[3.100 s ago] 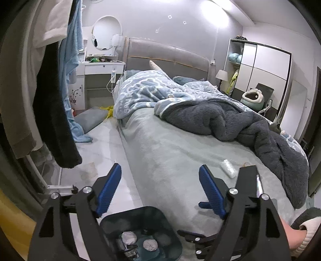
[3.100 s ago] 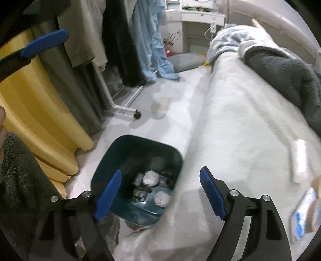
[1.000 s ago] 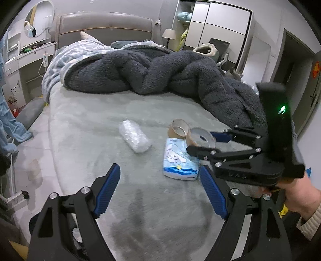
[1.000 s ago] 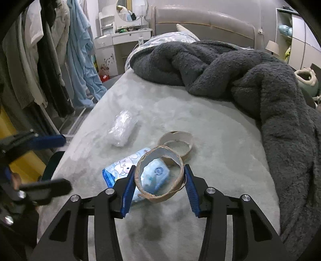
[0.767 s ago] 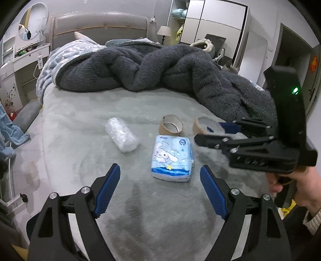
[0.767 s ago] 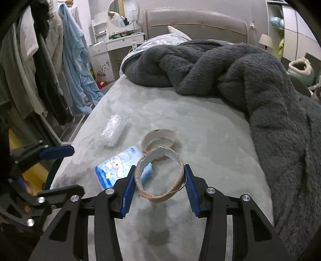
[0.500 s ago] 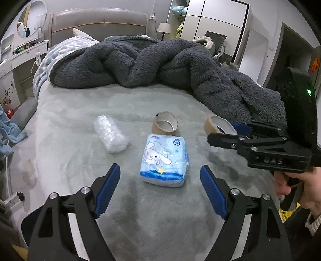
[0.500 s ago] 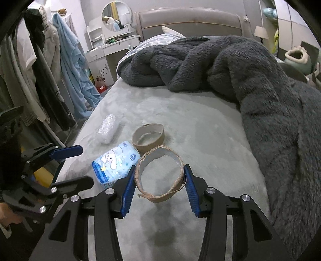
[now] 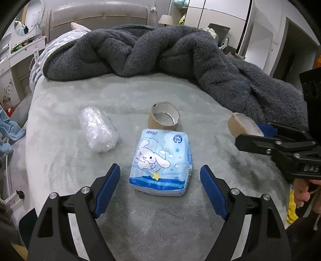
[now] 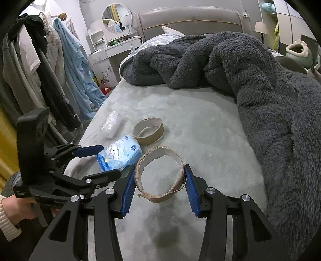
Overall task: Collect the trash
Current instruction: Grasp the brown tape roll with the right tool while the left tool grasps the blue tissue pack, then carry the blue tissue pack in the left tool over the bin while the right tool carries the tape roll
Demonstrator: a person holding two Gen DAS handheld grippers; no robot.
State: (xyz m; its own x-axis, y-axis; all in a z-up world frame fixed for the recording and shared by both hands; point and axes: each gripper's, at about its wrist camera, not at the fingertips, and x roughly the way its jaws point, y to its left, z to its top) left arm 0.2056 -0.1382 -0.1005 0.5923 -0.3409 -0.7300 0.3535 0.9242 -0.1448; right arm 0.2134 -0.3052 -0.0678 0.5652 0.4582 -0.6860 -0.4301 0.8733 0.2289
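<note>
My right gripper (image 10: 159,187) is shut on a brown cardboard tape ring (image 10: 176,158) and holds it above the bed; the ring also shows in the left wrist view (image 9: 243,126). My left gripper (image 9: 160,187) is open and empty, its blue fingers either side of a blue tissue pack (image 9: 162,158) with a cartoon rabbit, just short of it. The pack also shows in the right wrist view (image 10: 118,153). A second cardboard ring (image 9: 165,116) and a clear plastic wrap bundle (image 9: 97,131) lie on the grey bed sheet (image 9: 80,104).
A heaped dark grey fleece blanket (image 9: 160,54) covers the far and right side of the bed. A clothes rack with hanging garments (image 10: 50,76) stands left of the bed. A dressing table with a round mirror (image 10: 116,19) is by the headboard.
My left gripper has come closer to the tissue pack. My right gripper has carried the cardboard ring rightward and back, off the pack. Earlier both were over a dark bin beside the bed.
</note>
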